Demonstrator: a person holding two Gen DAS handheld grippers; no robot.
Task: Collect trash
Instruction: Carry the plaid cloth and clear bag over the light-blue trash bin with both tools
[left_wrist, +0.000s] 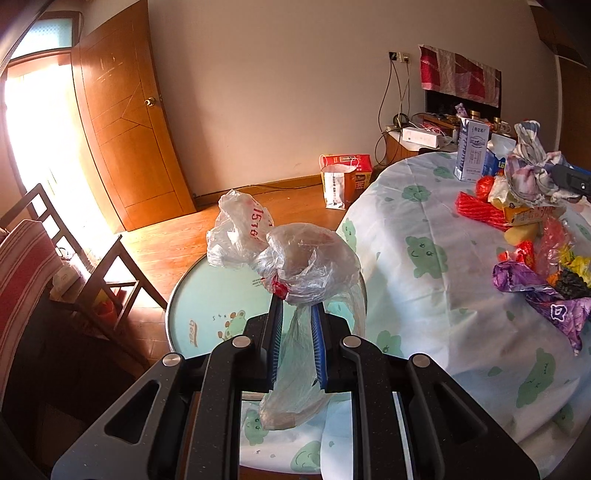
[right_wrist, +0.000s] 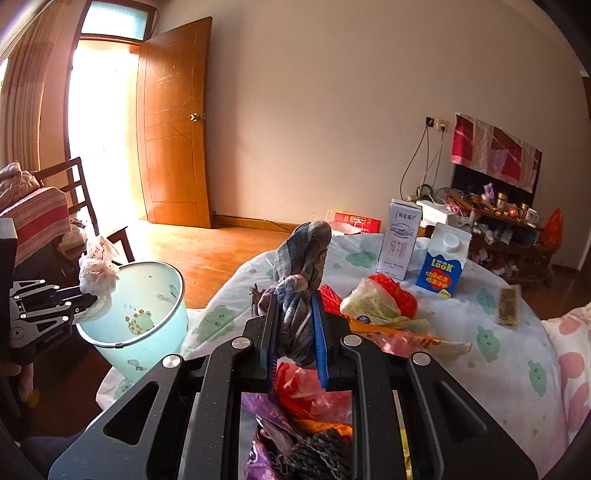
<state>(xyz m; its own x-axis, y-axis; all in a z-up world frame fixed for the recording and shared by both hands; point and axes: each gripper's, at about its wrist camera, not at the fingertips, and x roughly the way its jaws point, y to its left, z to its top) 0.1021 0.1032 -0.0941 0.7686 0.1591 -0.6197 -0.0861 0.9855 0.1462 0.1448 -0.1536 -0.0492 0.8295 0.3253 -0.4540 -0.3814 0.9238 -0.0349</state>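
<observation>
My left gripper (left_wrist: 297, 301) is shut on a crumpled clear plastic bag (left_wrist: 306, 258) with red print, held over a pale blue bin (left_wrist: 207, 295) with a frog picture. The right wrist view shows the same: left gripper (right_wrist: 86, 295), bag (right_wrist: 98, 277), bin (right_wrist: 147, 295) beside the table. My right gripper (right_wrist: 297, 295) is shut on a bunched checked cloth (right_wrist: 306, 254), lifted above the table's trash pile. The cloth (left_wrist: 528, 166) also shows in the left wrist view. Red net bag (right_wrist: 399, 295), yellowish bag (right_wrist: 369, 306) and purple wrapper (left_wrist: 546, 299) lie on the table.
The round table (left_wrist: 424, 221) has a cloud-print cloth. A milk carton (right_wrist: 400, 240), a blue carton (right_wrist: 441, 266) and a snack packet (right_wrist: 509, 306) are on it. A chair (left_wrist: 103, 273) stands left of the bin. Paper bags (left_wrist: 343, 177) sit on the floor by the wall.
</observation>
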